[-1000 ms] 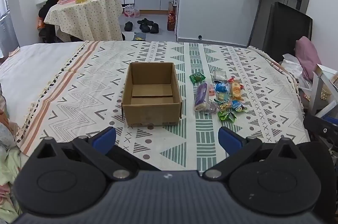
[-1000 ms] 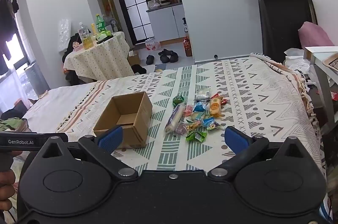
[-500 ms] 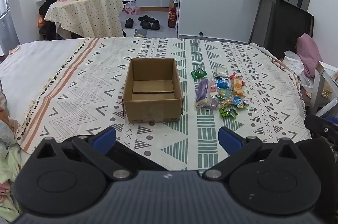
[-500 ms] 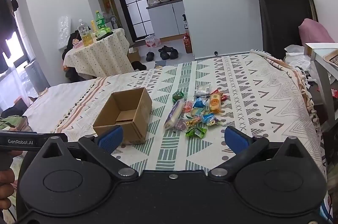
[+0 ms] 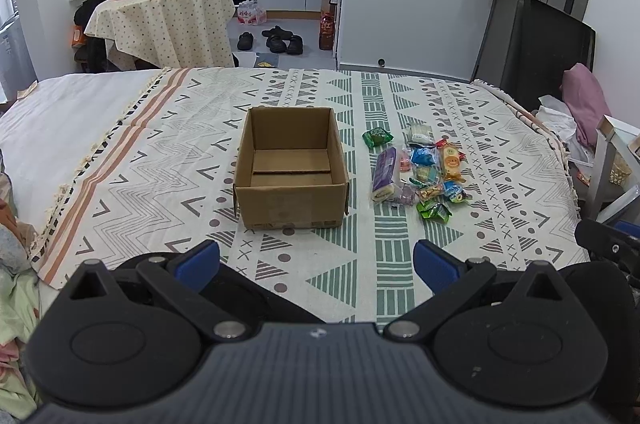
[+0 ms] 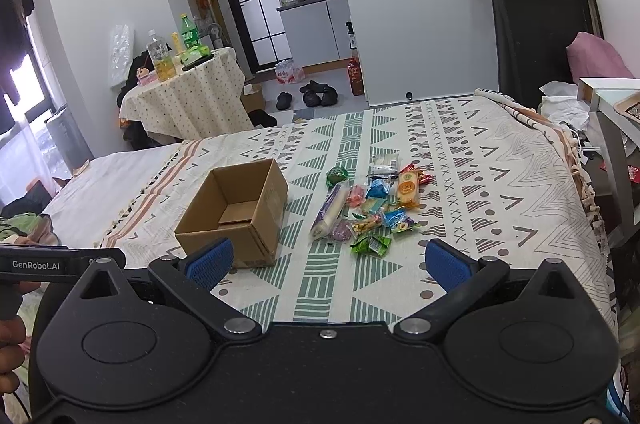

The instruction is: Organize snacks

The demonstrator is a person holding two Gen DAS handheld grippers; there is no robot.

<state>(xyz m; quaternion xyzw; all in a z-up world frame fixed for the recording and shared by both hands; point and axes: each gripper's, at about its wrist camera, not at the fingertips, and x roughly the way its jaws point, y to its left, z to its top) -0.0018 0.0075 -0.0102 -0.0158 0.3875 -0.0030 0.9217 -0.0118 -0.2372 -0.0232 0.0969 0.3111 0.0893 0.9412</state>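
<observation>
Nearest to me, my left tool hangs with its jaws spread wide and nothing between them, squared up on the box. My right tool is likewise wide and empty, and from its view the box sits ahead and to the left, the snacks ahead and a touch right of centre. Both tools are short of everything, over the near edge of the bed.

The box stands open side up on the bed, and I see nothing in it but its folded bottom flaps. The snacks lie loose in a small heap just to the right of the box, apart from it, none inside yet, so I judge the sorting has not begun.

What the next move turns on: the heap is on the right-hand side of the box, so my right tool is the nearer one. The closest piece is a green packet at the heap's near edge. The purple roll, on the heap's box side, runs lengthwise away from me, so I would close across its narrow width.
</observation>
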